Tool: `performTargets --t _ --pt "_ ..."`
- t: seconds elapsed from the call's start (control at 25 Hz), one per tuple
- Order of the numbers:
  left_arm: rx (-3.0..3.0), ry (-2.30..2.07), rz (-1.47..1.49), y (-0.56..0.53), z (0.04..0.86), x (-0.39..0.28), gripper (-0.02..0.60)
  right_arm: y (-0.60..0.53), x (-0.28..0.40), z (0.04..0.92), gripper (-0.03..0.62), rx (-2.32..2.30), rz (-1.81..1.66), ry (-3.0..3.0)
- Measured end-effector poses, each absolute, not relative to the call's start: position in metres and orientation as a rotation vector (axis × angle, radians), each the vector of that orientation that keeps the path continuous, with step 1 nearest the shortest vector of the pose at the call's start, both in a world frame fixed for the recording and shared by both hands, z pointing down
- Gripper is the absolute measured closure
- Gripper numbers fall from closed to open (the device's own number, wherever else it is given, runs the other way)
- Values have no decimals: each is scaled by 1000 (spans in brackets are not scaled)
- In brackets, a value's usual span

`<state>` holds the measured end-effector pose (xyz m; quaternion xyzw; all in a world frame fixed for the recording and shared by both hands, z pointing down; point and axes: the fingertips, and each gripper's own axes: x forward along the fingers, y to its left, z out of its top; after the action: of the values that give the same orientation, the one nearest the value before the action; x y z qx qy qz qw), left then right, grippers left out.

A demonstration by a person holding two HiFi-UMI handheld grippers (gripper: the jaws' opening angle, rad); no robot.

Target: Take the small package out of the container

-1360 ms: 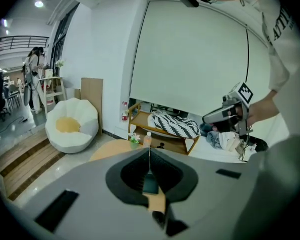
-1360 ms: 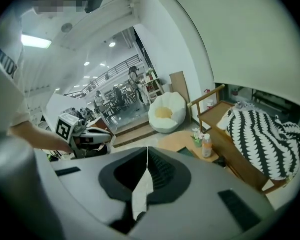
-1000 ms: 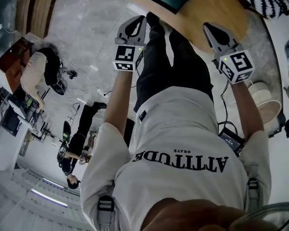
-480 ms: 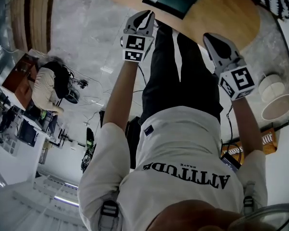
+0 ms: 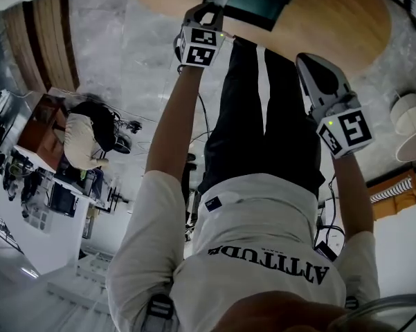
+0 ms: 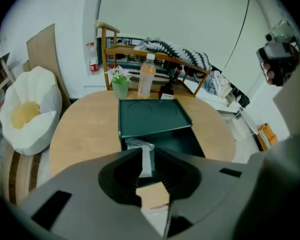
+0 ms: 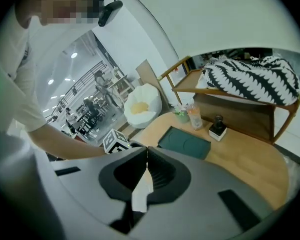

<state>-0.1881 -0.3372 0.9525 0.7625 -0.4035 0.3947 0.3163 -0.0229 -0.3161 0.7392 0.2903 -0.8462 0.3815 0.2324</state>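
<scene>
The round wooden bench (image 6: 85, 129) fills the 12 o'clock part of the head view. Below it, the person's white T-shirt (image 5: 263, 227) carries the word "ATTITUDE" in black capitals, seen upside down; the smaller line by it is too blurred to read. In the left gripper view a white beanbag (image 6: 27, 111) sits at 9 o'clock beside the bench.

The dark green container (image 6: 182, 143) lies open at the bench's near edge, its lid (image 6: 152, 114) turned back toward 12 o'clock. Past the lid stand a bottle of orange drink (image 6: 146, 76) and a green cup (image 6: 121, 87); the bottle's label cannot be read.

The left gripper (image 6: 148, 154) points down at the container. Its jaws have just been opening and stand partly apart, pressing on nothing. The right gripper (image 7: 147, 151) hangs at 3 o'clock of the left, its jaws closed tip to tip and empty.

The small package (image 6: 140, 146), clear-wrapped, lies in the container's 9 o'clock corner, showing through the left jaws' gap.
</scene>
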Motion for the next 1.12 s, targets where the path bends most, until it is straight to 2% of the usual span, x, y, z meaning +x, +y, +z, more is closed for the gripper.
performTargets --t 0.28,0.84,0.88,0.92,0.96,1.12 --pt "1910 -984 1292 -352 1007 -193 459 -320 -22 764 572 881 1123 -2299" --pt "1730 -863 1661 -359 1067 -186 448 -327 -24 770 572 895 1215 -2334" --pt "1709 -865 1672 -358 1070 -187 451 -327 -24 771 572 896 1217 -2333" --pt "1692 -874 1679 -358 1073 -190 485 -328 -23 771 572 897 1218 -2331" --pt "1682 -887 1680 -358 1074 -192 544 -329 -22 772 572 900 1218 -2329" --pt "1706 -920 1630 -358 1070 -193 558 -333 -11 773 572 921 1203 -2321"
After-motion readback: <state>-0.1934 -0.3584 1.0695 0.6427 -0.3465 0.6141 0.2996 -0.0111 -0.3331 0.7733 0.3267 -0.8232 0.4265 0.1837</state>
